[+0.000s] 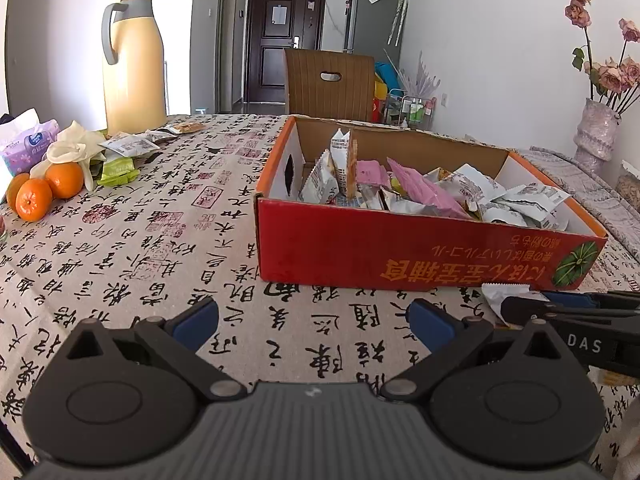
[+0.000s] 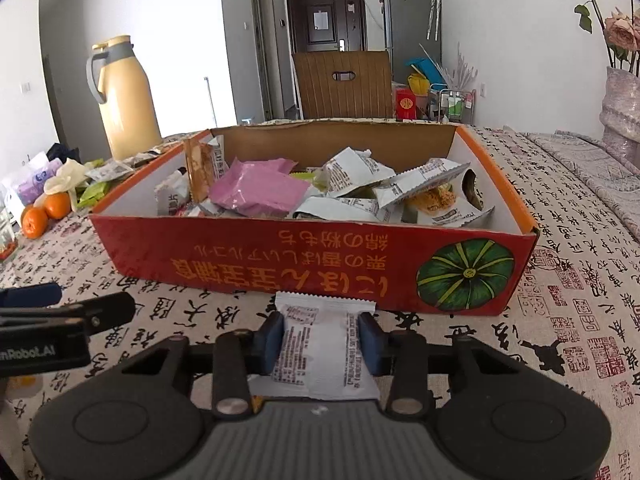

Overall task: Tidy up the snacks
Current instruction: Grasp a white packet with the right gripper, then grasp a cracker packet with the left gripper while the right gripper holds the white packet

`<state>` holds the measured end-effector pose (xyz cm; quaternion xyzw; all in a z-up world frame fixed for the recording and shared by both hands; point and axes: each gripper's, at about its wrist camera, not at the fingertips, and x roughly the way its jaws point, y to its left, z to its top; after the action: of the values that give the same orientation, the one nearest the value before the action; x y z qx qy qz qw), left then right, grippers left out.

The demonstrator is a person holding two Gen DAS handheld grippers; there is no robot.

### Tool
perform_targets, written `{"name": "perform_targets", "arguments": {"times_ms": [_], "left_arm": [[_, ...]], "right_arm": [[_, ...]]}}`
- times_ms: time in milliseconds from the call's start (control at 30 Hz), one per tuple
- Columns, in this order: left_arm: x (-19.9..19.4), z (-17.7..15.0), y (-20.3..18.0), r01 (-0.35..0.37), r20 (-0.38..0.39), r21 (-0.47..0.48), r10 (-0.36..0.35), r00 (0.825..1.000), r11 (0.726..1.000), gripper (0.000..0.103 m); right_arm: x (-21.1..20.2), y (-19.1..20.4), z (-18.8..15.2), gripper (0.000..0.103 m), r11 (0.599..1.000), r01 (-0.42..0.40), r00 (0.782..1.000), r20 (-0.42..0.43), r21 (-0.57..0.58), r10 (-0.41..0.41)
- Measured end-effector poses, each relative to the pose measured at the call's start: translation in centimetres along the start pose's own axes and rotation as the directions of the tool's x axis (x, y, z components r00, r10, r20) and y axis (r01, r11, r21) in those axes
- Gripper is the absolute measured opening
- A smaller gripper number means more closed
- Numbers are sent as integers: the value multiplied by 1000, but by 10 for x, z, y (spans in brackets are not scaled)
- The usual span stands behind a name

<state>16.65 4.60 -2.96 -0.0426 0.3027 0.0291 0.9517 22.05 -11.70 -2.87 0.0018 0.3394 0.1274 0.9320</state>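
A red and orange cardboard box point(image 1: 400, 252) sits on the calligraphy-print tablecloth, filled with several white, pink and orange snack packets point(image 2: 260, 192). In front of its near wall lies a white snack packet point(image 2: 324, 344), and my right gripper point(image 2: 322, 334) is shut on it, its blue pads pressing both long edges. The same packet point(image 1: 496, 296) shows at the right of the left wrist view. My left gripper point(image 1: 316, 320) hovers open over bare cloth, left of the right gripper and short of the box. More loose snack packets point(image 1: 128, 146) lie far left.
A tall cream thermos jug point(image 1: 134, 64) stands at the back left. Oranges point(image 1: 44, 192), a pale glove and a tissue pack point(image 1: 28, 144) crowd the left edge. A vase point(image 1: 596, 132) of dried roses stands at the right. A brown chair point(image 1: 328, 84) is behind the table.
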Motion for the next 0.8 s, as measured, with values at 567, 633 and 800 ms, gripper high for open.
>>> {"name": "perform_targets", "arguments": {"times_ms": [567,633,800], "left_arm": [[-1,4,-8,-33,-17,29,33,999,999,103],[-4,6,-13,-32,-14,38,32,999,999,103],[-12,10,-35,3,-7,70,-2,1000,998,103]], "right_arm": [[-43,-22,-9,40,999,-21,994,104,47,16],[-49,-28,-10,40,998,-19,993,117,57,12],[-58,-45,-15,40,996,-9,989,145,92,-5]]}}
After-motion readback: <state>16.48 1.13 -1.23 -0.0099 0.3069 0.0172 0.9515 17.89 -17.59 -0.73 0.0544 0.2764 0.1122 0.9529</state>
